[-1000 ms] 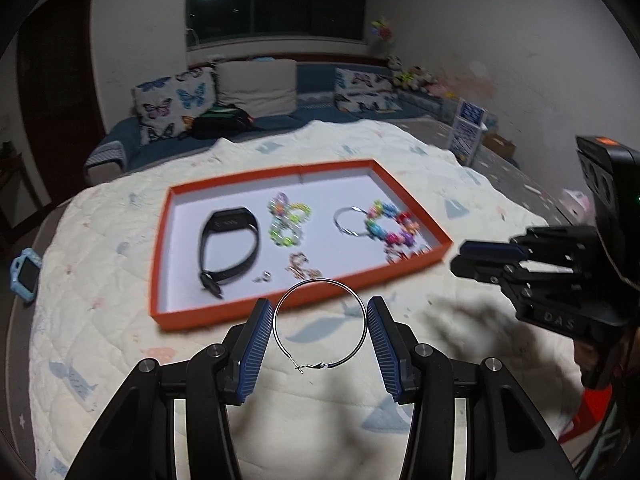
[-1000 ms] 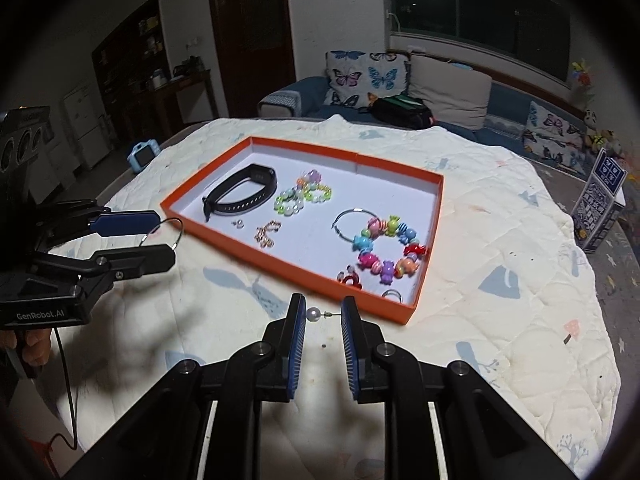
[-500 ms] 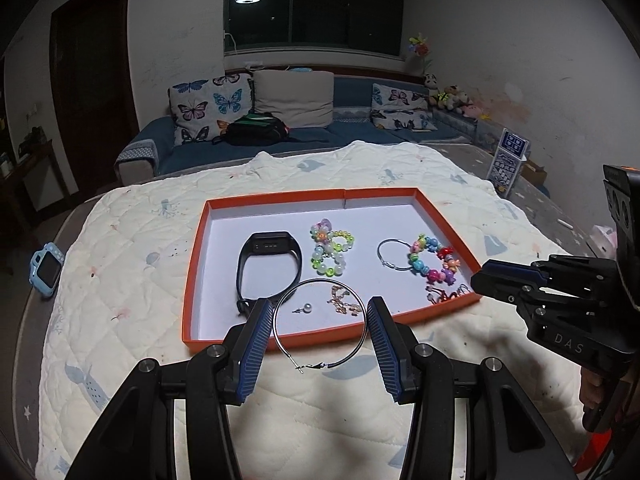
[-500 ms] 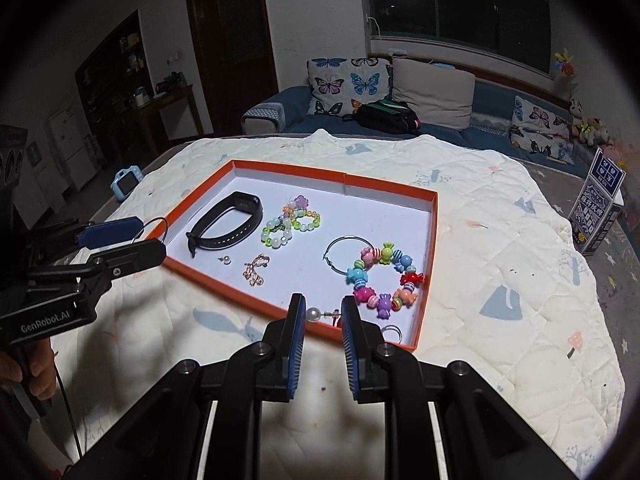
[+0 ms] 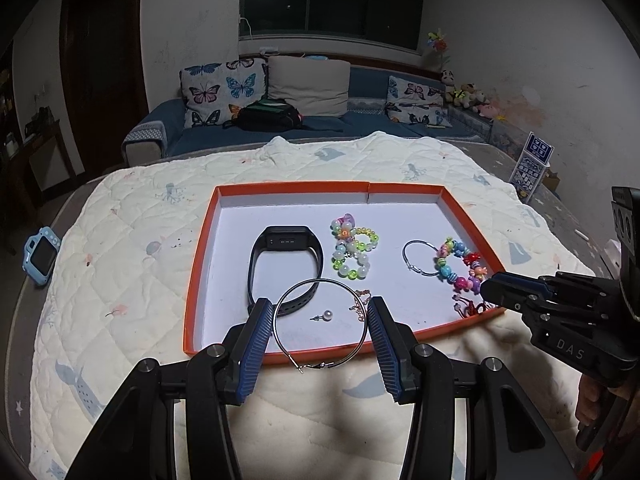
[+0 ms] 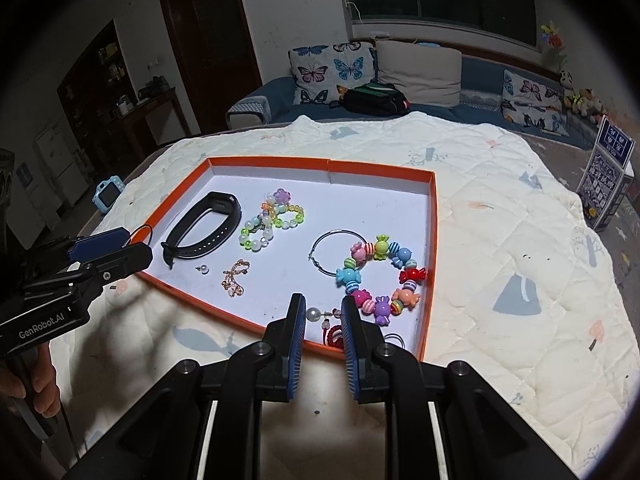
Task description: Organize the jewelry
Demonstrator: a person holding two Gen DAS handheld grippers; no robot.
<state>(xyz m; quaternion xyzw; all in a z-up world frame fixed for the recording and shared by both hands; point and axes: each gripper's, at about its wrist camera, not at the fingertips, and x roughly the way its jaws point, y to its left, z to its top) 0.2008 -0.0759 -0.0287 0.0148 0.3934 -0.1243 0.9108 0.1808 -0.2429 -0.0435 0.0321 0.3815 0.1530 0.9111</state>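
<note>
Since both pieces are thin and easy to drop, each claw pinches its item out at the fingertips. Left claw is about half spread, clamped across the width of a big silver hoop earring, clasp end hanging toward the near side. Right claw is nearly closed on a pearl stud earring, pearl toward its left pad and the post running across to the right pad.

Both hang over the near rim of the orange tray, which sits on a quilted bed cover. Tray seems sorted by kind:
- black smart band, left
- pale beaded bracelets, centre
- candy-bead bracelet, right

1 matching hoop lies by the candy beads, and 1 loose pearl stud sits near the front-left. My guess: each held piece goes next to its twin, so 2 pairs end up together. Neither is released yet.
</note>
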